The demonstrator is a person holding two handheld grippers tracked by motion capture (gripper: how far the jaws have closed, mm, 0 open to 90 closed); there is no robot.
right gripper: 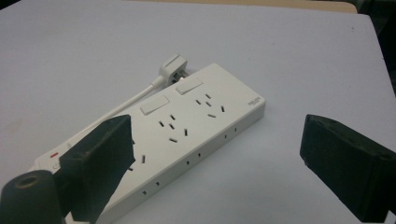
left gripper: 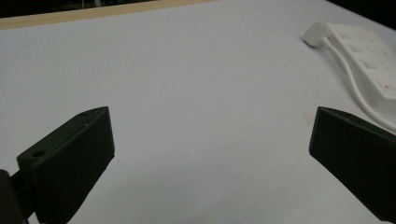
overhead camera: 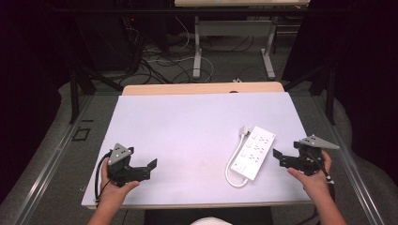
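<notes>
Your two hands sit at the near edge of the table [overhead camera: 187, 122], one at each bottom corner of the high view. Left hand [overhead camera: 115, 187] holds the left gripper [overhead camera: 141, 169] low over the white tabletop, jaws spread wide, nothing between them — the left gripper view shows bare white surface in the gap. Right hand [overhead camera: 315, 176] holds the right gripper [overhead camera: 280, 159] near the table's right edge, jaws also wide apart and empty, pointing toward the power strip [overhead camera: 254, 152]. That white power strip lies flat on the right half of the table, long side running diagonally away from you, just beside the right gripper's tips but not touching them as far as you can tell. In the right gripper view the strip [right gripper: 187, 135] lies ahead of the gap and partly behind the left-hand jaw; you can see socket holes and two rocker switches on top. Its white cord [overhead camera: 231, 171] loops off the near end and runs back along the strip's left side to the plug [overhead camera: 243, 130], which lies next to the far end. Left gripper view catches the strip [left gripper: 369, 56] at the upper right, well apart from those jaws. Floor cables and table legs sit beyond the far edge.
</notes>
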